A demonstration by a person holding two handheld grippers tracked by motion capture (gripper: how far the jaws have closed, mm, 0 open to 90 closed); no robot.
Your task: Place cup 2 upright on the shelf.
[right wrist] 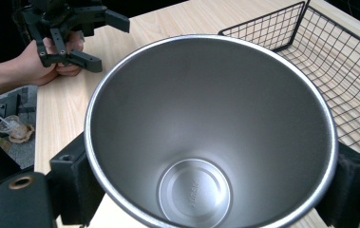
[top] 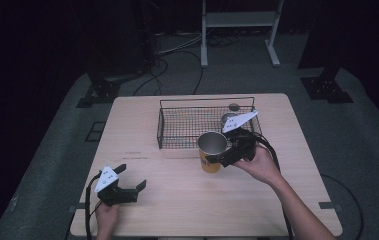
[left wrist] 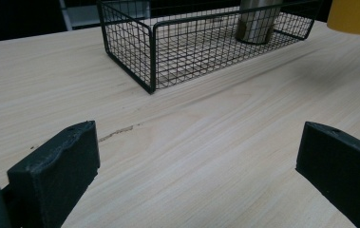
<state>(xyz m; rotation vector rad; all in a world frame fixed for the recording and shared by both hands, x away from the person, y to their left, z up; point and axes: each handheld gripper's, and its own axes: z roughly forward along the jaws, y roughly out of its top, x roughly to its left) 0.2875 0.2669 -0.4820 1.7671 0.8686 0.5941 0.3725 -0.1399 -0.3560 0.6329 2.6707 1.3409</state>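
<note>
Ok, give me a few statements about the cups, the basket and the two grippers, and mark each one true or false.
1. The right gripper grips the yellow steel cup. True.
2. The wire basket holds nothing. False: a steel tumbler stands in it.
3. The left gripper has its jaws open with nothing between them. True.
4. The yellow steel cup is full of liquid. False: its bare bottom shows in the right gripper view.
5. The left gripper is inside the wire basket. False: it is near the table edge.
</note>
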